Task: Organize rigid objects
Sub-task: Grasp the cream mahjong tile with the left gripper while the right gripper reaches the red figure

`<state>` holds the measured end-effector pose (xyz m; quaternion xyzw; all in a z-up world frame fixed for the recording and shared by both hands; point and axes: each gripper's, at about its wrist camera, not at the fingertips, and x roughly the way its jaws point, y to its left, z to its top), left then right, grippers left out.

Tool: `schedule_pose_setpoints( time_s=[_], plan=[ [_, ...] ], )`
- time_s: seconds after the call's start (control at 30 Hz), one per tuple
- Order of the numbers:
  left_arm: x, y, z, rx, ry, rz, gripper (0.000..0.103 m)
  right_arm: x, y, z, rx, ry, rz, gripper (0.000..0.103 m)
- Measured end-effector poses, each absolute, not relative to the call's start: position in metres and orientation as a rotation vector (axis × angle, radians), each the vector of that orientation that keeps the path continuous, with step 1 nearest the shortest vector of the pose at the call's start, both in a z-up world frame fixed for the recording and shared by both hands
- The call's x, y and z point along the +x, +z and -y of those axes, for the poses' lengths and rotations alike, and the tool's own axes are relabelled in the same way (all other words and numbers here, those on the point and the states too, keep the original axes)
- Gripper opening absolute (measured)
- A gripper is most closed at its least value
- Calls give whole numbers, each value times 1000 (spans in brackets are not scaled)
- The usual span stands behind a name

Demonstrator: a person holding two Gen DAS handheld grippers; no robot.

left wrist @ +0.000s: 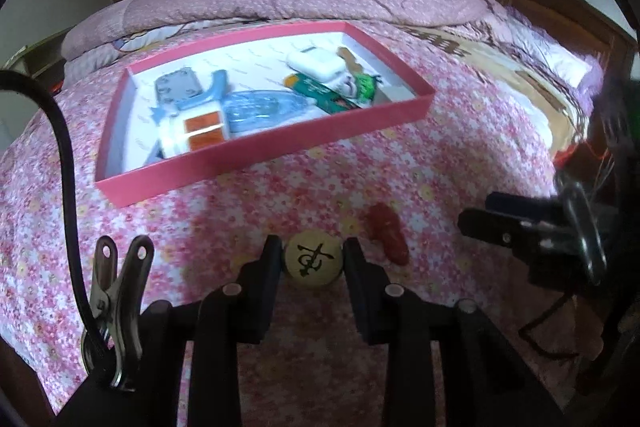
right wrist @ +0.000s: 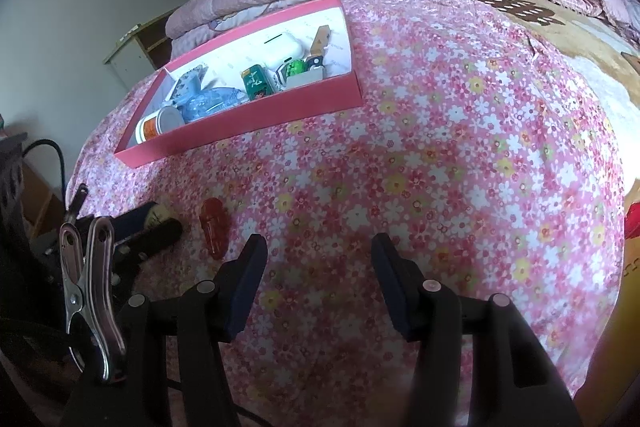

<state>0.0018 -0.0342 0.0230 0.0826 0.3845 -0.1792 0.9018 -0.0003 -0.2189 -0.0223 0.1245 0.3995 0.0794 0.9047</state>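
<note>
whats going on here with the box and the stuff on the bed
A person is tidying small items into the pink box on the bed. The left tool is closed around a yellowish ball just above the bedspread. The right tool is open and empty. A red item lies on the bedspread between them, not yet boxed.
</note>
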Motion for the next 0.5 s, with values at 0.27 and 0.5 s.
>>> schedule_pose_setpoints(
  time_s=[0.27,0.5],
  plan=[
    [2,27,12,139,-317,-784,33,4,-16,202,290,257,-811,45],
    [2,31,-3,126,-272,-776,33,11,-16,167,176,326,-830,31]
  ],
)
